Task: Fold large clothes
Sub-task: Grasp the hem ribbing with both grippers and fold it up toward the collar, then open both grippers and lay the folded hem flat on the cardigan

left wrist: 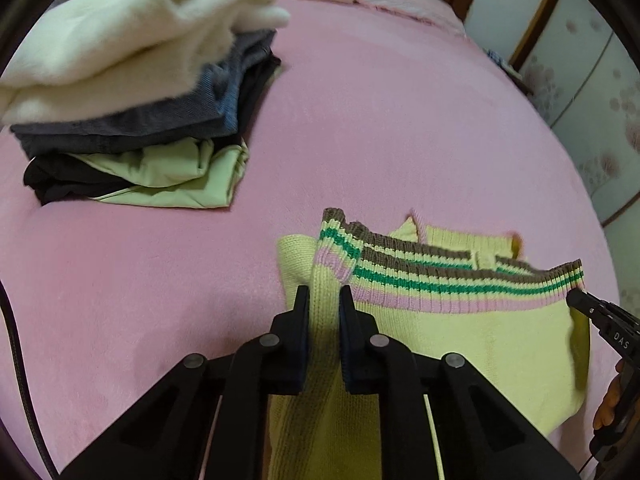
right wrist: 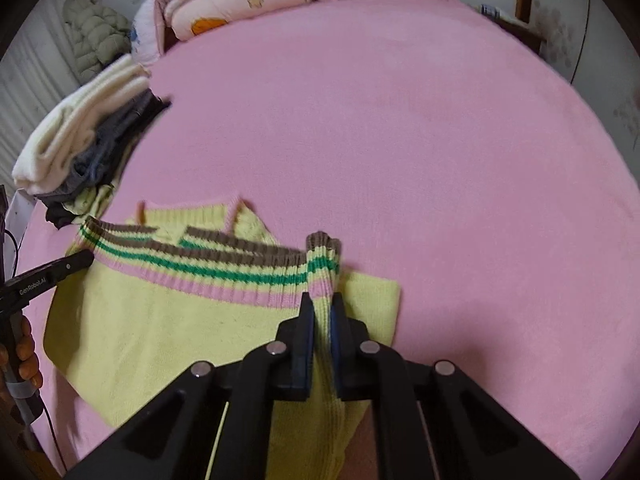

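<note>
While both grippers pinch the yellow sweater (left wrist: 460,344) at its striped hem, a fold seems under way: the left gripper (left wrist: 324,300) is clamped on knit at one corner, the right gripper (right wrist: 320,304) clenched on the other. The sweater lies on the pink bed (left wrist: 380,120) at six o'clock. Next, likely, both corners must travel together toward twelve o'clock, hem kept level. Only the right wrist view shows the padded jacket (right wrist: 94,36) at ten o'clock; the left shows the folded stack (left wrist: 132,120) closer
</note>
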